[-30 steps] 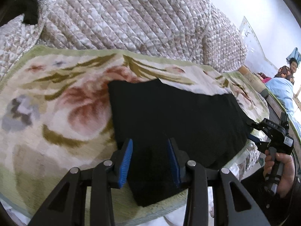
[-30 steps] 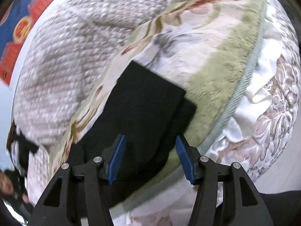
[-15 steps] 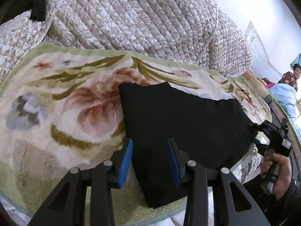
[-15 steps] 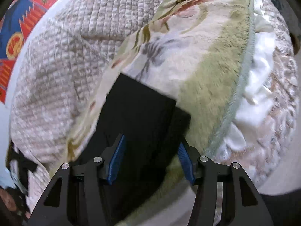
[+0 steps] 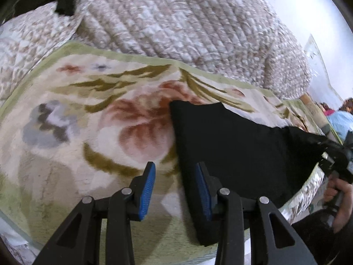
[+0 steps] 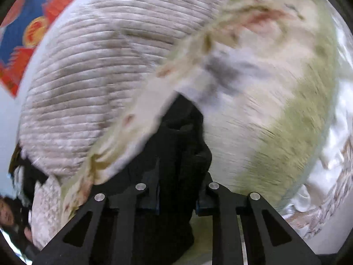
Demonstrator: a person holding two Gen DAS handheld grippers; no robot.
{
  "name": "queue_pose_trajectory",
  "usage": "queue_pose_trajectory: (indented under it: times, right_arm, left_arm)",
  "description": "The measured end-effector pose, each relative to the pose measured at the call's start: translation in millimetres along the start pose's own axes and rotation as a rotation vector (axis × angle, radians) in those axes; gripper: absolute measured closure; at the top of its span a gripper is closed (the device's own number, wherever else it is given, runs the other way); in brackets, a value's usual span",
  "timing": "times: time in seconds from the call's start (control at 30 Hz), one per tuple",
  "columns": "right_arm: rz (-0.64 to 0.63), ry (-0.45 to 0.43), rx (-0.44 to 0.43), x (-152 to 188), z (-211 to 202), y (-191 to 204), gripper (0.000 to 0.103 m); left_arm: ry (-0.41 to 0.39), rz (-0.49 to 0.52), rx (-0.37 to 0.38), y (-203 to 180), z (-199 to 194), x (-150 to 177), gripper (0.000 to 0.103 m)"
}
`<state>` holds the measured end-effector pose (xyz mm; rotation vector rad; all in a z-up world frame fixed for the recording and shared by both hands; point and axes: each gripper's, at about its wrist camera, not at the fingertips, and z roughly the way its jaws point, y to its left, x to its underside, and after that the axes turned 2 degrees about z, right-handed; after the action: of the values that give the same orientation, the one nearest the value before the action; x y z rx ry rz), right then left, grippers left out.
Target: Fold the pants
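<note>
The right gripper (image 6: pixel 176 198) has just closed its jaws on one end of the black pants (image 5: pixel 231 145); half a second ago they stood apart over flat cloth. That end now rises bunched off the floral blanket (image 5: pixel 88 132), so a fold appears to be starting. The rest of the pants lies flat ahead of and to the right of the left gripper (image 5: pixel 175 186). The left gripper is open and grips nothing, its right finger over the near edge of the pants. Both grippers point downward at a slant
</note>
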<state>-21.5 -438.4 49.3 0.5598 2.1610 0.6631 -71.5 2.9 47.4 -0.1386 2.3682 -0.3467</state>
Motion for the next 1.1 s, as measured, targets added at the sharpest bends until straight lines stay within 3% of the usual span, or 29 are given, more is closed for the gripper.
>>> queue_pose_trajectory:
  times: [0.23,0.33,0.47,0.63,0.87,1.0,1.07,1.1]
  right_arm:
    - [-0.241,0.054,-0.168,15,-2,104,0.083]
    - [-0.359,0.111,-0.230,43,6,146,0.083]
    - [-0.529,0.250,-0.295,102,30,188,0.083]
    - [-0.671,0.423,-0.269,174,73,190,0.083]
    - [-0.742,0.343,-0.257,177,56,198,0.082]
    - [-0.806,0.368,-0.245,198,64,188,0.082]
    - [-0.820,0.325,-0.252,201,59,188,0.077]
    - [-0.811,0.331,-0.265,201,57,189,0.068]
  left_arm:
    - [-0.032,-0.062,-0.066,24,-13,-4,0.063]
    - [-0.033,-0.107,-0.085,39,-19,-4,0.063]
    - [-0.059,-0.156,-0.105,58,-31,-6,0.063]
    - [-0.073,-0.195,-0.112,70,-37,-7,0.063]
    - [-0.070,-0.193,-0.102,70,-38,-5,0.063]
    - [-0.069,-0.187,-0.103,70,-37,-4,0.063]
    - [-0.066,-0.181,-0.105,68,-37,-2,0.063]
    - [-0.065,-0.180,-0.106,68,-37,-2,0.063]
